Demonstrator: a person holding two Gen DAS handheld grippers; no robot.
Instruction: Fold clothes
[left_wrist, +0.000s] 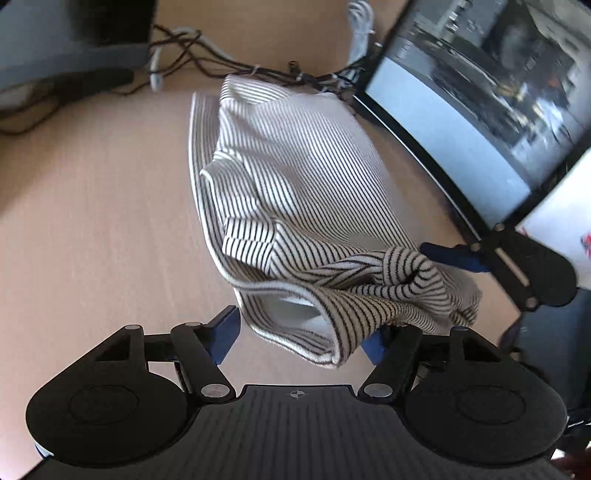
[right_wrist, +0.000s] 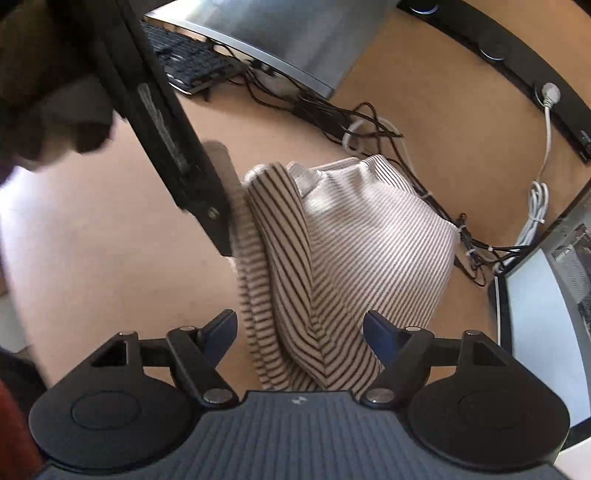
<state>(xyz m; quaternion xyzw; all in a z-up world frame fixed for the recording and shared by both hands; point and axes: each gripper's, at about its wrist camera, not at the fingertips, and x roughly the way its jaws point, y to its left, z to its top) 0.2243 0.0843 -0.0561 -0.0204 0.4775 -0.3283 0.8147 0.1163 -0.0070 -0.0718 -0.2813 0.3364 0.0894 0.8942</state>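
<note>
The tan worktop (left_wrist: 92, 221) spreads under and ahead of both tools, and a dark monitor (left_wrist: 480, 92) stands on it off to the right of the left hand-held gripper (left_wrist: 303, 332). A striped shirt (left_wrist: 295, 177), white with thin dark lines, is bunched and partly lifted off the worktop, hanging as a loose bundle straight ahead of that gripper, with its far end trailing down towards a tangle of cables (left_wrist: 207, 62). The left hand-held gripper stands spread wide, its blue fingers (left_wrist: 225, 334) apart, with a hem of the shirt drooping between them and unpinched. The right hand-held gripper (right_wrist: 301, 336) is likewise released, blue fingers (right_wrist: 380, 338) held apart either side of the shirt's near fold, which lies in the gap and runs down out of sight under the gripper's body. A keyboard (right_wrist: 188, 59) sits far ahead to its left.
</note>
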